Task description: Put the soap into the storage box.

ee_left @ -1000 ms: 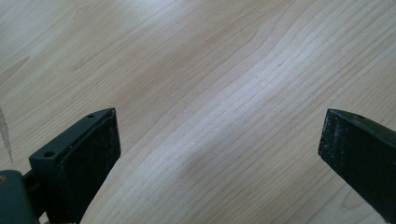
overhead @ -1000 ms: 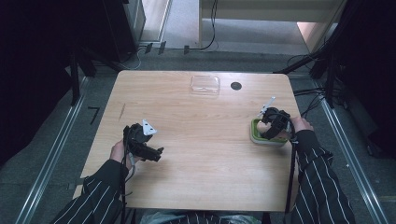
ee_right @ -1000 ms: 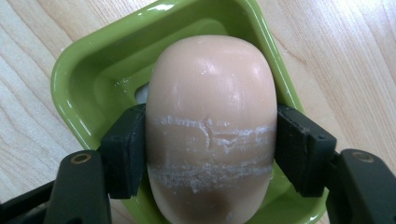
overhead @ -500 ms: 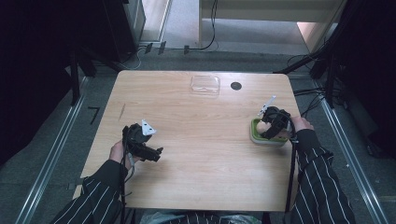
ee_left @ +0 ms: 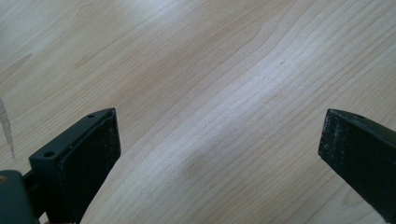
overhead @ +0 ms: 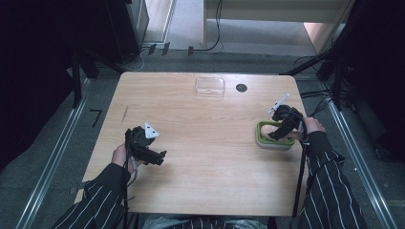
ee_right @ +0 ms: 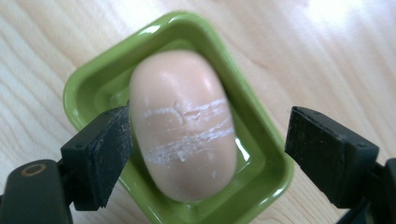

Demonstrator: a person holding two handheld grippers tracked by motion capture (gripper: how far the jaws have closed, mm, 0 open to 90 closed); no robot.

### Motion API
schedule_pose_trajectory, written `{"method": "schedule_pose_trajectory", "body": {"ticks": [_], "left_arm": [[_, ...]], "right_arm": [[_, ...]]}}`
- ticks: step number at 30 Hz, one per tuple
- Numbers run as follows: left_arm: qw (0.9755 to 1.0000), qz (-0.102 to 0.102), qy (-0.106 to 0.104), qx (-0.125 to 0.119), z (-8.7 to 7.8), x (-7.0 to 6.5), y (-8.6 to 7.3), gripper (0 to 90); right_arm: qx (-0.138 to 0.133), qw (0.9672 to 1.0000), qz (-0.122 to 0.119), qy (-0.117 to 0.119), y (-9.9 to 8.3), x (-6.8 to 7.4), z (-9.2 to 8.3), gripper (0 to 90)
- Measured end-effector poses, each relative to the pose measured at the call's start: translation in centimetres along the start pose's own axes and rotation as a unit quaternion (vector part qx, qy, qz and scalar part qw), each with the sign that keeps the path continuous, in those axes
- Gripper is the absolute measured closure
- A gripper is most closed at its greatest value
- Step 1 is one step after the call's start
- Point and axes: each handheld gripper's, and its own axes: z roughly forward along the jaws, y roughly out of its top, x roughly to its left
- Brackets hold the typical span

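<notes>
Wood table [overhead: 210,143]: pale grain, bare across the middle; clear lid-like tray [overhead: 209,86] near the far edge, dark round spot [overhead: 241,88] just beside it.
Green dish [ee_right: 88,79]: set near the right edge, flat on the table.
Soap bar [ee_right: 182,126]: pinkish, scuffed with white streaks, lying inside the green dish; no lift seen.
Right gripper [ee_right: 208,149]: held over the dish; jaws have just been opening. Soap sits between them: left pad at its side, right pad clearly apart.
Judgement: soap taken as released into the dish; placement likely done, withdrawal expected next.
Left gripper [ee_left: 219,149]: jaws spread wide, nothing between them, held over bare wood near the left front corner.
</notes>
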Motion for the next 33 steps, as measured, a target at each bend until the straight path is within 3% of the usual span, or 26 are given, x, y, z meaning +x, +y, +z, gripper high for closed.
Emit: {"method": "schedule_pose_trajectory", "body": {"ticks": [5, 15, 24, 33], "left_arm": [[1.0000, -0.001, 0.000, -0.001, 0.0, 0.0, 0.0, 0.0], [1.0000, -0.001, 0.000, -0.001, 0.0, -0.1, 0.1, 0.0], [1.0000, -0.001, 0.002, -0.001, -0.1, -0.1, 0.1, 0.0], [1.0000, 0.000, 0.001, -0.004, -0.2, -0.1, 0.0, 0.0]], "right_arm": [[-0.011, 0.9997, 0.020, 0.001, 0.2, 0.2, -0.7, 9.9], [-0.022, 0.9978, 0.062, 0.005, 0.8, 2.0, -2.7, 5.2], [-0.026, 0.9977, 0.062, -0.007, 0.7, 4.5, -4.2, 2.4], [-0.019, 0.9982, 0.055, -0.015, 0.2, 7.0, -4.5, 2.2]]}}
